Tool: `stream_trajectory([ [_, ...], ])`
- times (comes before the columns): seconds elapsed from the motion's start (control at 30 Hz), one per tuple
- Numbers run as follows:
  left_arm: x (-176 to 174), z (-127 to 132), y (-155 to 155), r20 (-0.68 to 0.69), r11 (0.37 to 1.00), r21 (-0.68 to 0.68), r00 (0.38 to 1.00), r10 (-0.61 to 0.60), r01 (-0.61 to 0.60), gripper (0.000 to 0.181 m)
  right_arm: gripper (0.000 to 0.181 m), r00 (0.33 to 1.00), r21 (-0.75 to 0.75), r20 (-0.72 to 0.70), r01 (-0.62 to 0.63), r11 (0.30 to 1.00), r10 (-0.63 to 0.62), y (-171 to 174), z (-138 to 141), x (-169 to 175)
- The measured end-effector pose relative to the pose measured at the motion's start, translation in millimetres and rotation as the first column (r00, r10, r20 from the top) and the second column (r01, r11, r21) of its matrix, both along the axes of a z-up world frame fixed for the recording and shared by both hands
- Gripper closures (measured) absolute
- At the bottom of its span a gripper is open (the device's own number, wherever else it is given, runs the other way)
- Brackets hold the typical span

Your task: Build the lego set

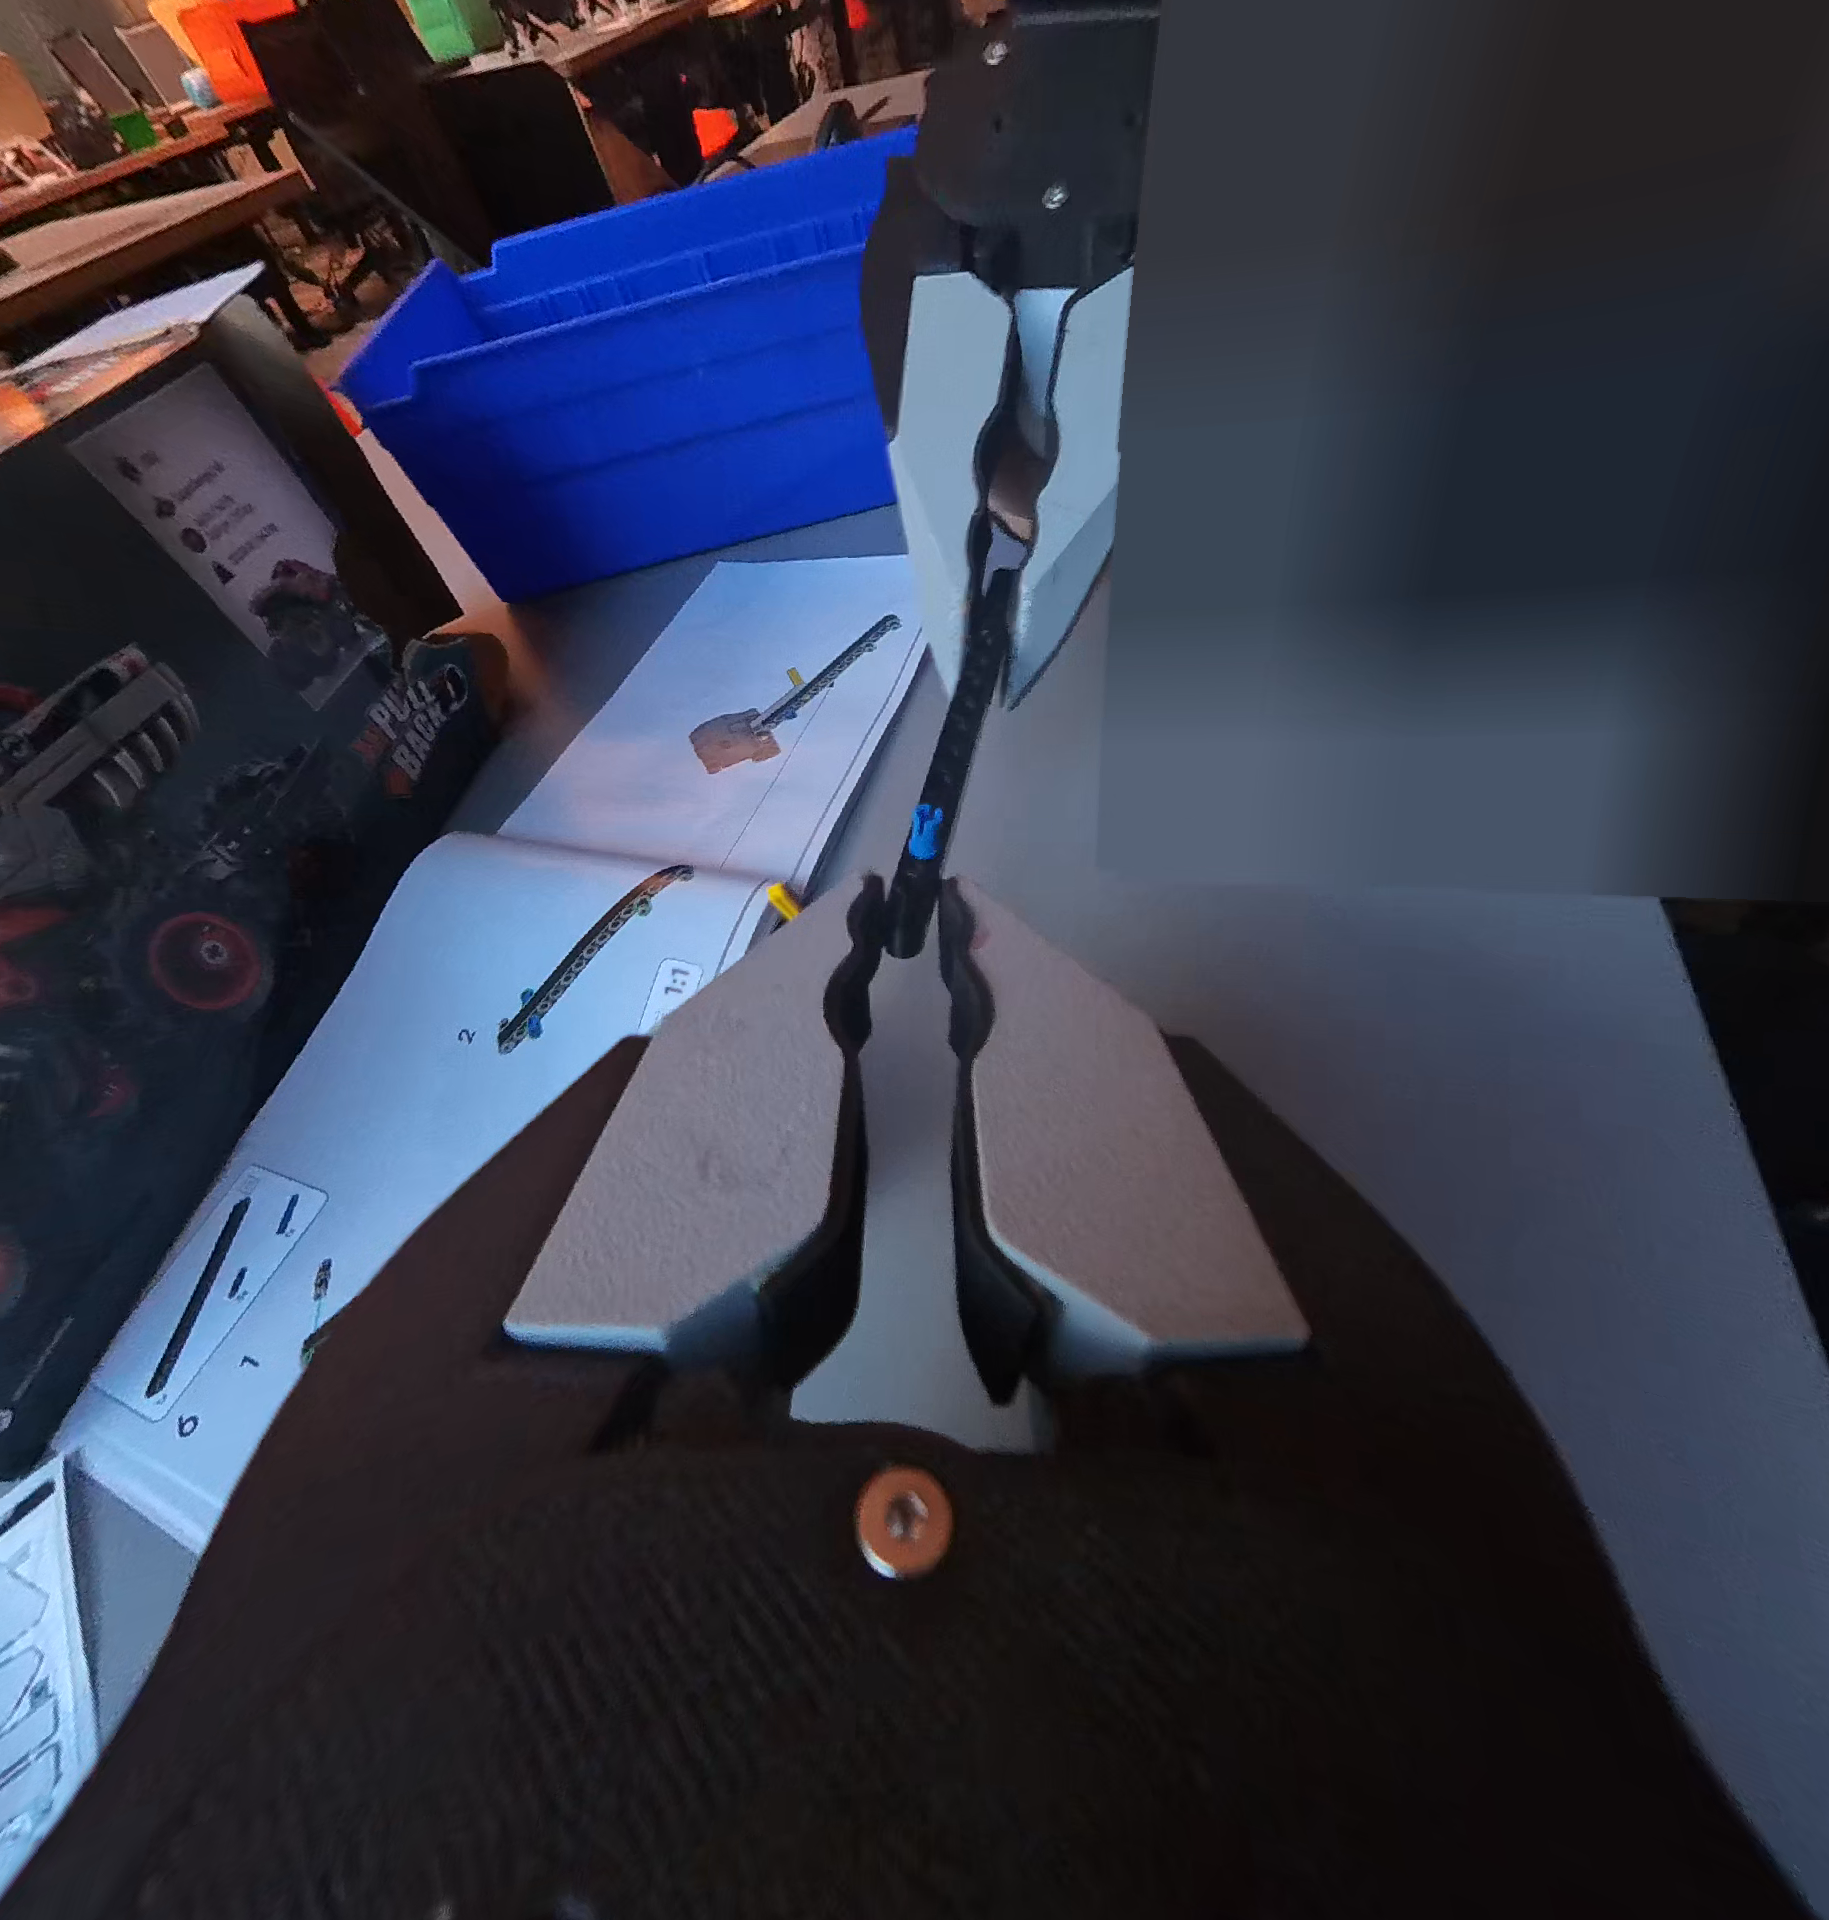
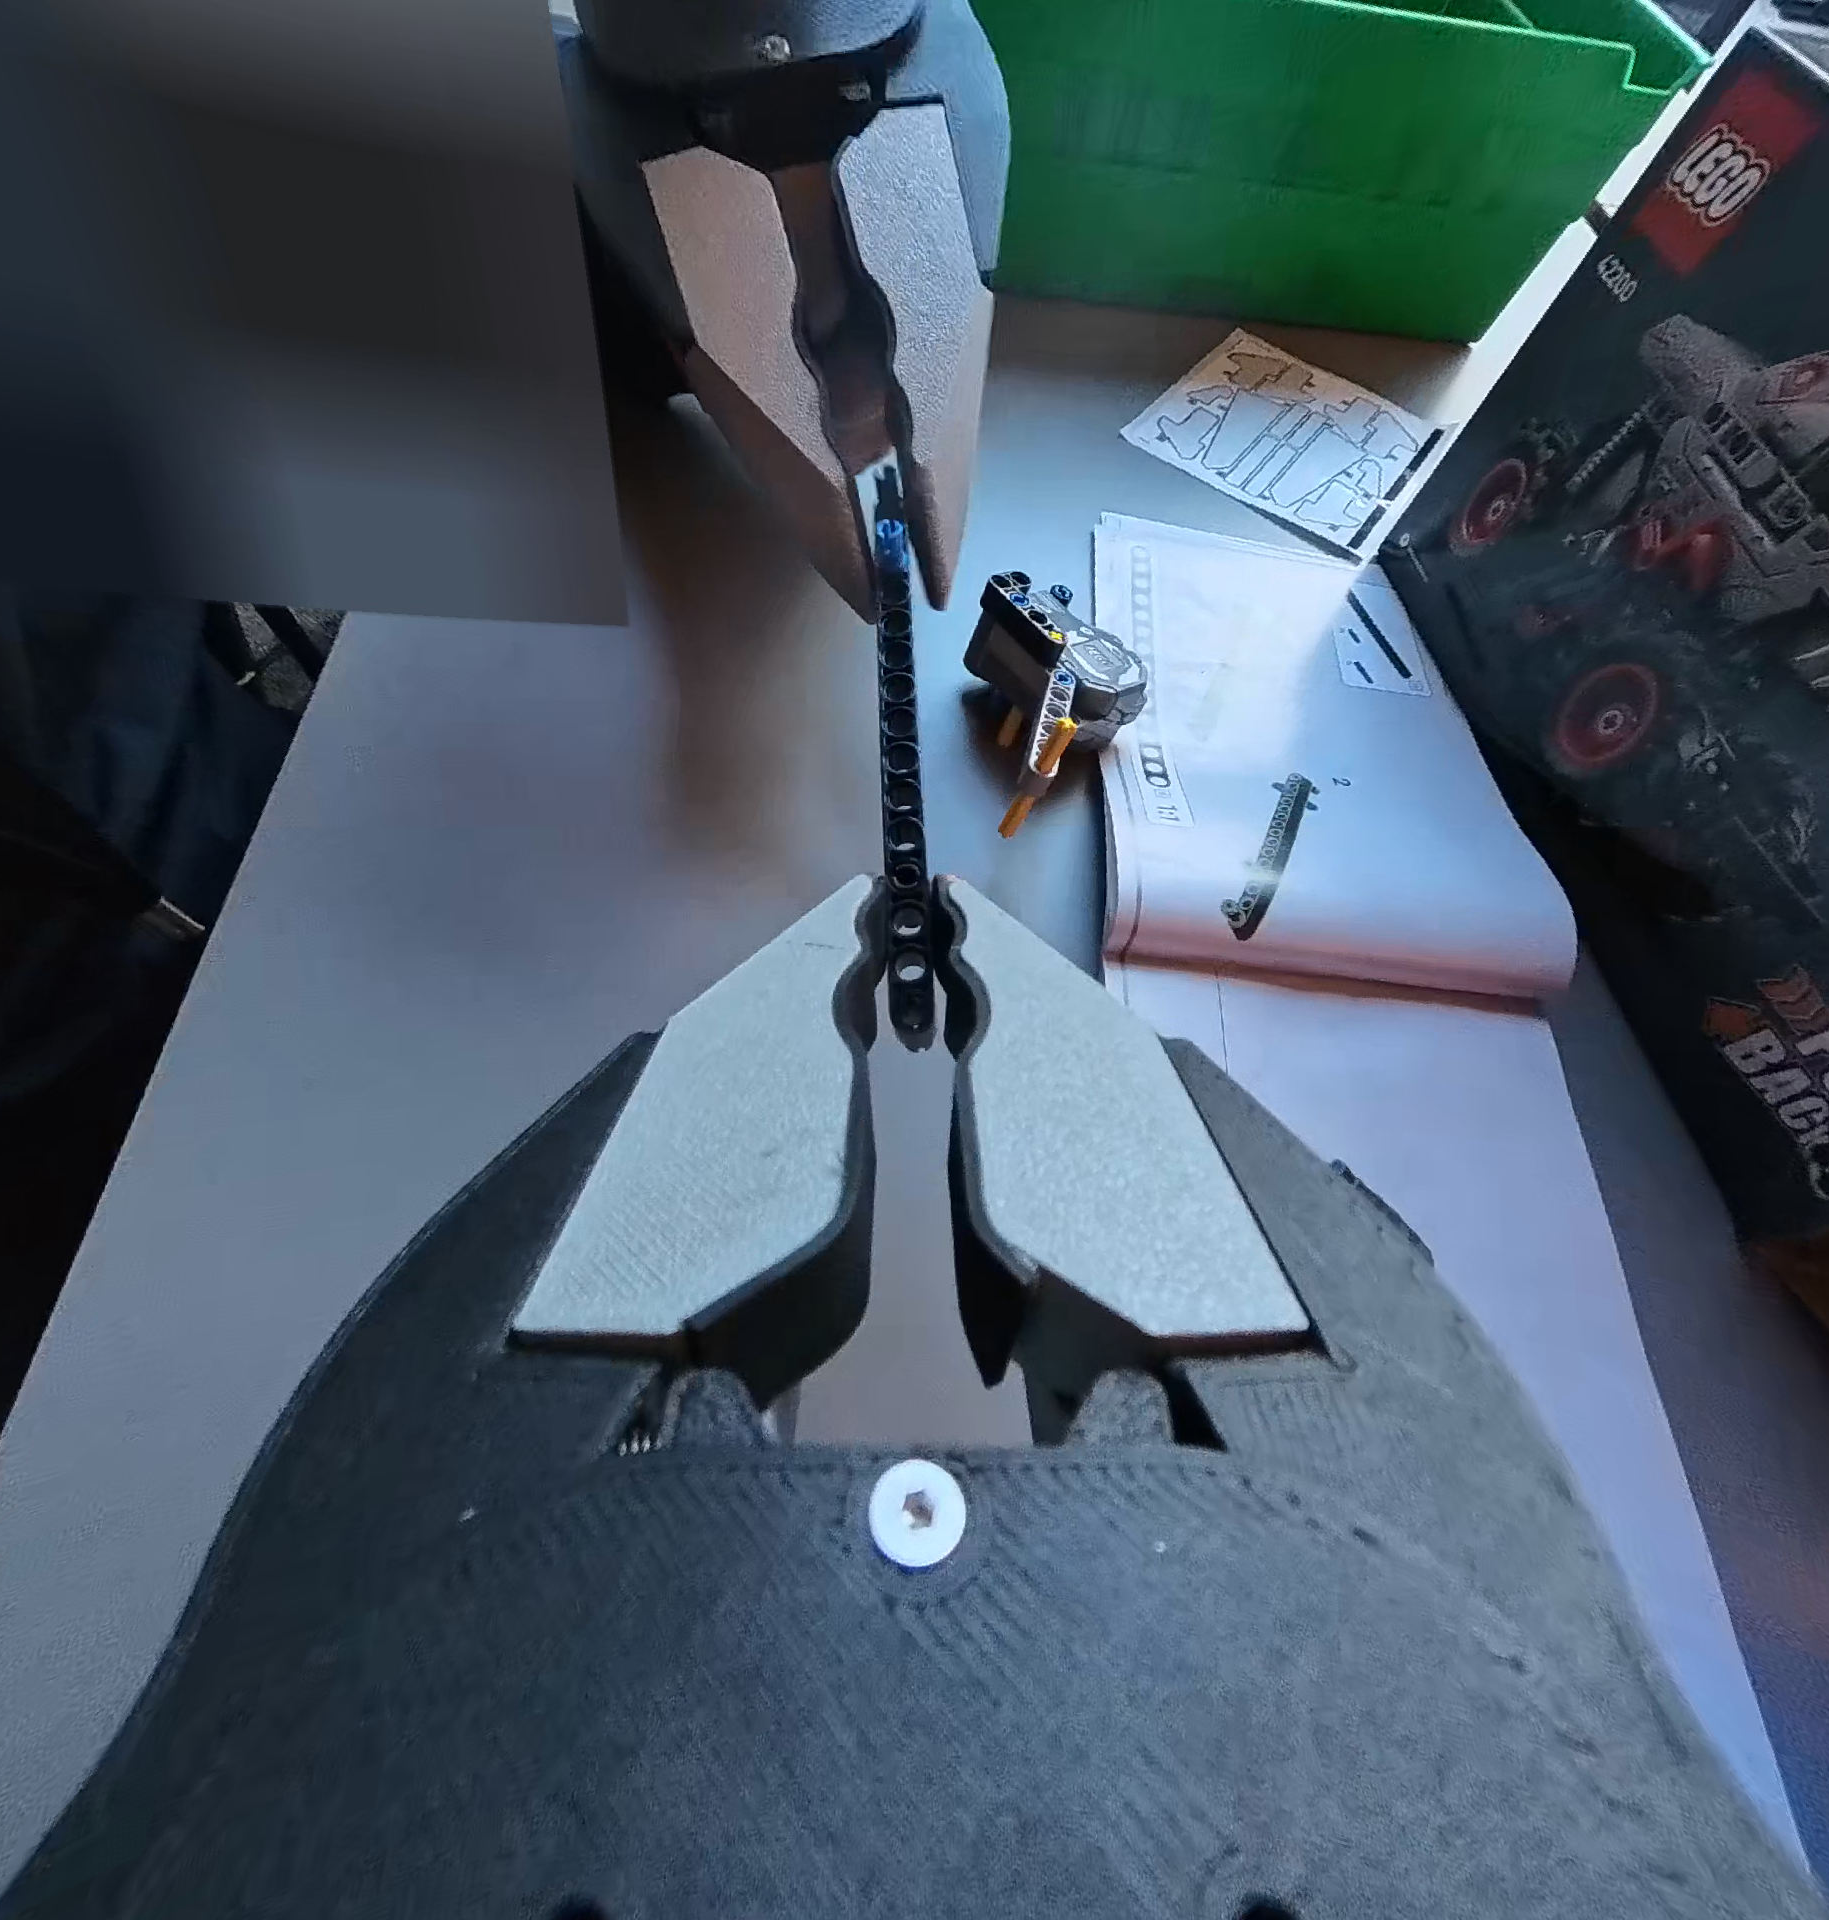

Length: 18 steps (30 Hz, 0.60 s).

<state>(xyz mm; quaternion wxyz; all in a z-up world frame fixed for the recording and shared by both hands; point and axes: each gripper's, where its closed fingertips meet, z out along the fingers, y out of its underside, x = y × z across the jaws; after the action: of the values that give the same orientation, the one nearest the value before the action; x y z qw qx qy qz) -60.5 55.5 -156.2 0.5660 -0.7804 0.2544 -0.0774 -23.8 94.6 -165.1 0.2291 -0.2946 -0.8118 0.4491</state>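
A long black holed beam (image 1: 951, 748) with a blue pin (image 1: 925, 831) near one end hangs in the air between both grippers. My left gripper (image 1: 905, 899) is shut on the end with the blue pin. My right gripper (image 2: 908, 904) is shut on the other end of the beam (image 2: 902, 748). Each gripper shows in the other's view: the right gripper (image 1: 988, 665) and the left gripper (image 2: 894, 582) by the blue pin (image 2: 889, 540). A small grey and black motor assembly (image 2: 1055, 675) with orange axles lies on the grey table (image 2: 474, 935), beside the beam.
An open instruction booklet (image 2: 1305, 883) lies on the table, also in the left wrist view (image 1: 577, 935). The set's dark box (image 2: 1720, 623) stands behind it. A sticker sheet (image 2: 1284, 436) lies by a green bin (image 2: 1305, 156). A blue bin (image 1: 661, 364) stands at the far side. My hands' fingertips stand some 7 cm from each other.
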Motion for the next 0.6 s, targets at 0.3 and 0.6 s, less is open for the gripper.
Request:
stream_trajectory([
  [0.3,-10,-7,4,0.018,0.997,-0.054,0.998,0.056,-0.055,0.171,0.174,1.0,-0.049,-0.007,-0.005,0.999,0.005,-3,5,-1],
  [0.6,-15,-15,6,-0.036,0.993,-0.071,0.995,0.093,-0.095,0.171,0.175,1.0,-0.031,-0.009,0.027,0.999,-0.028,1,2,-6],
])
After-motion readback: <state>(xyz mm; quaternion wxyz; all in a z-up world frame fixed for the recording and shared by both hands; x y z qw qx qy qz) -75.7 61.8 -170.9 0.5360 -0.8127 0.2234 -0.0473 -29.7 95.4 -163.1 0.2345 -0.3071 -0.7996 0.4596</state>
